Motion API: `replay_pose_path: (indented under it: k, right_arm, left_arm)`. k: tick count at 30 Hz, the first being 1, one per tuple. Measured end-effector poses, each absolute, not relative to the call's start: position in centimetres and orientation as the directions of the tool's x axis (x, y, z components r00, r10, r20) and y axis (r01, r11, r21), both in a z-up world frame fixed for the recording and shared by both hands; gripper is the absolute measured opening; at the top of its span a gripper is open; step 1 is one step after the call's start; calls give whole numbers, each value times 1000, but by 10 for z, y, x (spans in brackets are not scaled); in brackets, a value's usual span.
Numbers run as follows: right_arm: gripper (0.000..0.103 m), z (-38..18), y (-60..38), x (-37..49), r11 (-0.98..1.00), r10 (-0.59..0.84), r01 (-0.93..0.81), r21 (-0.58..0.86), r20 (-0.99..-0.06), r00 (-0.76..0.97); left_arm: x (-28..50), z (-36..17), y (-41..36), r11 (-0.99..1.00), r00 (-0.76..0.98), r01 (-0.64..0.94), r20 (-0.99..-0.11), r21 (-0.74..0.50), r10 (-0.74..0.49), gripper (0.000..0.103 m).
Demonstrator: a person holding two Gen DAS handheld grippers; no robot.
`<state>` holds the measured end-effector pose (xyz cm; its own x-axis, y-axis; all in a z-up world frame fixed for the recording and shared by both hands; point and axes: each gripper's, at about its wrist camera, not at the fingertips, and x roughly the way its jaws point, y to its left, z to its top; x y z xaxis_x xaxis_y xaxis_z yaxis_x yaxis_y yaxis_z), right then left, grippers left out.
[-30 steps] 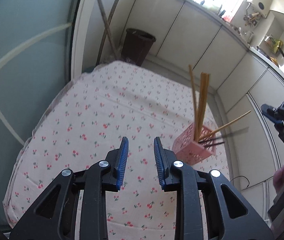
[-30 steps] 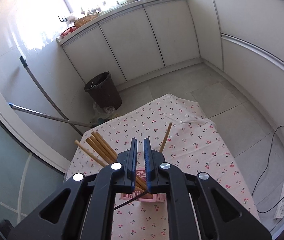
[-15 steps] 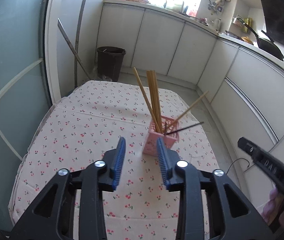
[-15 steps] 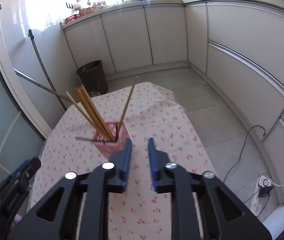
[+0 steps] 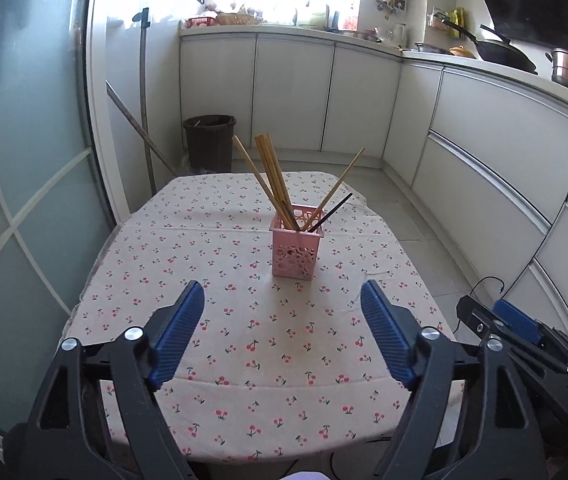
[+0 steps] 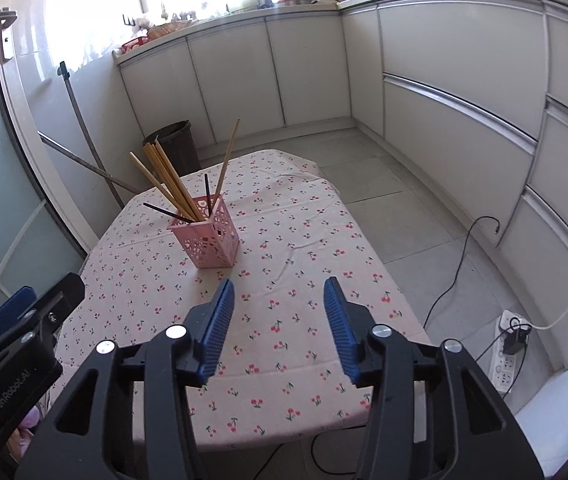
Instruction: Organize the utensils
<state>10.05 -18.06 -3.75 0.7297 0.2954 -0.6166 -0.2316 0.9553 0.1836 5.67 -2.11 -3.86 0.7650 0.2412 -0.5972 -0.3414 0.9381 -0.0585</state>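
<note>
Beyond my worktop's cherry-print cloth (image 5: 243, 344) stood a dark bin (image 5: 209, 142); a power strip (image 6: 510, 354) lay on the floor.

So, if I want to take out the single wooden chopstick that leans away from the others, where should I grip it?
Grip the lone wooden chopstick on its bare upper shaft, well above the pink holder. It tilts right, apart from the wooden bundle, so coming from above and the right probably suits best; the right gripper has open jaws.

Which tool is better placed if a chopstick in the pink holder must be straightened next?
Probably left, by a small margin. The left tool is open and faces the holder nearly head-on. The right tool is also open, but the holder sits off to its left.
</note>
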Motion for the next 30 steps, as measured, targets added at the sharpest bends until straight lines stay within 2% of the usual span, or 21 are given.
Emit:
replay_pose_path:
  k: [4, 8, 13, 19, 30]
  right_arm:
    - [70, -42, -194, 82, 966, 259, -188, 180, -605, 753]
    - [81, -45, -208, 66, 980, 193, -124, 157, -587, 786]
    - [94, -47, -218, 54, 989, 132, -71, 129, -565, 815]
    - [96, -49, -224, 43, 997, 40, 2, 77, -543, 839]
    - [96, -52, -225, 36, 997, 42, 1, 78, -555, 831]
  left_arm:
    - [45, -39, -29, 940, 764, -340, -593, -32, 256, 88]
    - [36, -42, -35, 935, 758, -356, -584, 4, 291, 95]
    - [29, -49, -42, 935, 759, -353, -571, 41, 312, 96]
    - [26, -52, -47, 933, 752, -351, -571, 75, 329, 96]
    - [22, -55, -42, 931, 740, -361, -591, 52, 320, 96]
